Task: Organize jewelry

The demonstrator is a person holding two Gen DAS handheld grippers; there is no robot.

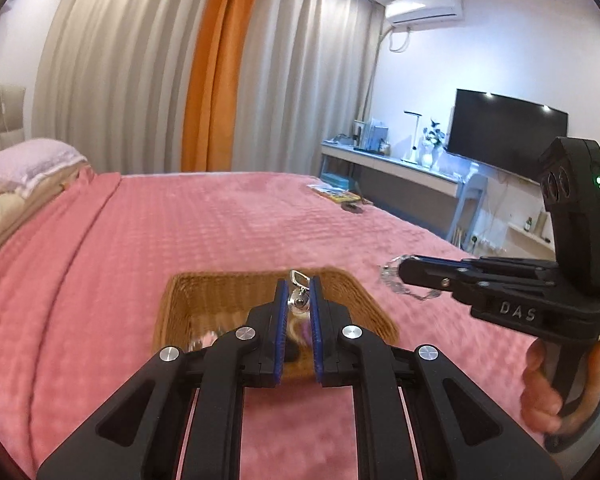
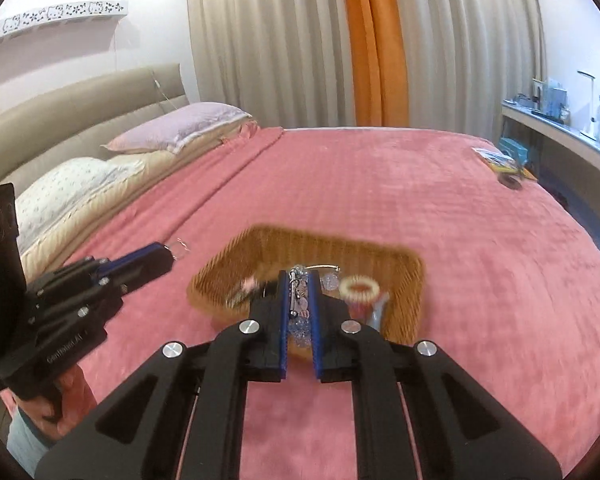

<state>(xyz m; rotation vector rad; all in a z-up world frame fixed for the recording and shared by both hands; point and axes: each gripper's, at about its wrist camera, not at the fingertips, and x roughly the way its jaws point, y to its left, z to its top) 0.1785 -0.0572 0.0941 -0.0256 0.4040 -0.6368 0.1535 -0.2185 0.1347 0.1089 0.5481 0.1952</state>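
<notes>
Pinching a keyring charm (image 1: 299, 300), the left gripper (image 1: 298, 280) hides the basket's (image 2: 410, 280) beaded ring (image 2: 359, 289).

The left gripper (image 1: 299, 292) points slightly downward, jaws closed on a small silver clasp piece (image 1: 299, 280). The right gripper (image 2: 299, 292) tilts down too, jaws clamped on a silver chain (image 1: 396, 280); a hand (image 1: 548, 384) grasps its handle.

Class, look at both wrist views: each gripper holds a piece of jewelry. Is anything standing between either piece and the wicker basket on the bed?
Nothing visible does. The open-topped wicker basket sits just below the left gripper and right gripper.
</notes>
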